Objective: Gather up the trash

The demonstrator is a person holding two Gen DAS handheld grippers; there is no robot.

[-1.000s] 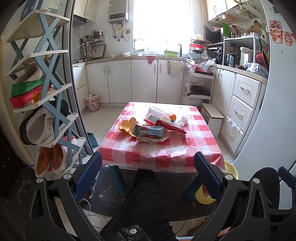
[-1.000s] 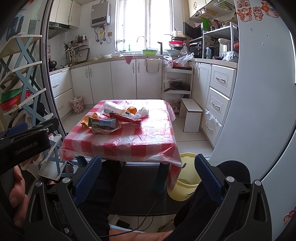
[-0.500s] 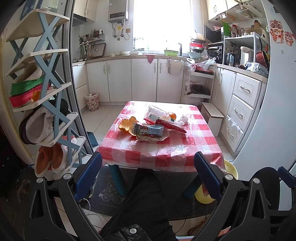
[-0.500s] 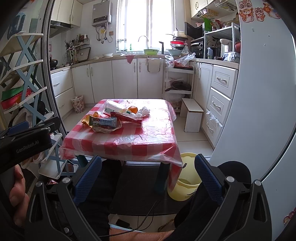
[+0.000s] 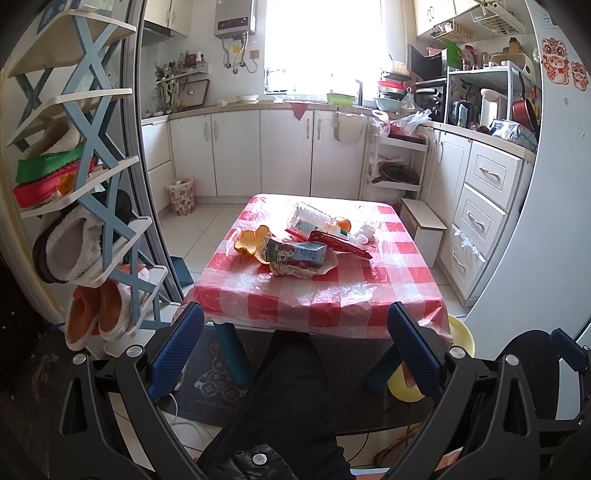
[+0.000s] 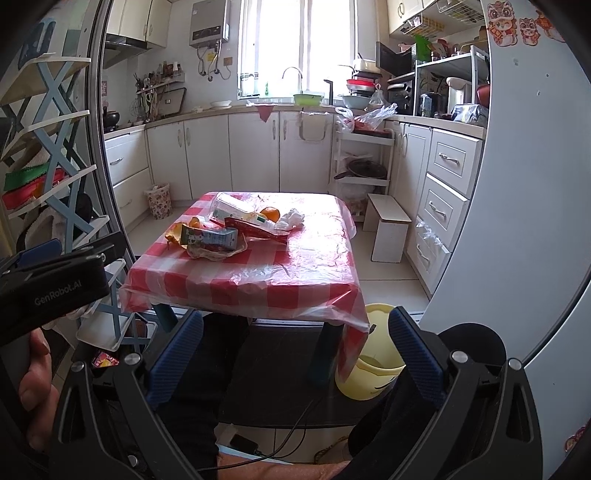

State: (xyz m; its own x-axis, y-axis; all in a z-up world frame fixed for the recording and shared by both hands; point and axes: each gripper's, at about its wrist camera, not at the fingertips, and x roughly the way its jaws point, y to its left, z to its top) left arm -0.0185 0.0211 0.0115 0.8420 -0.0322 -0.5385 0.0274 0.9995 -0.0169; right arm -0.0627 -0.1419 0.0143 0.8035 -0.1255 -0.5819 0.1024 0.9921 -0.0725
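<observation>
Beside table (image 6: 258,280), yellow bucket (image 6: 373,373) plain from right wrist only

Home kitchen — white cabinets (image 5: 236,151), sink tap (image 6: 292,75), wall water heater (image 6: 208,22), slipper rack (image 5: 85,206)

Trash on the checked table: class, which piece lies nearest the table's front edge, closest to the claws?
The blue drink carton, lying on its side atop a crumpled brown wrapper. The red packet, orange peel and clear bag lie farther back.
</observation>
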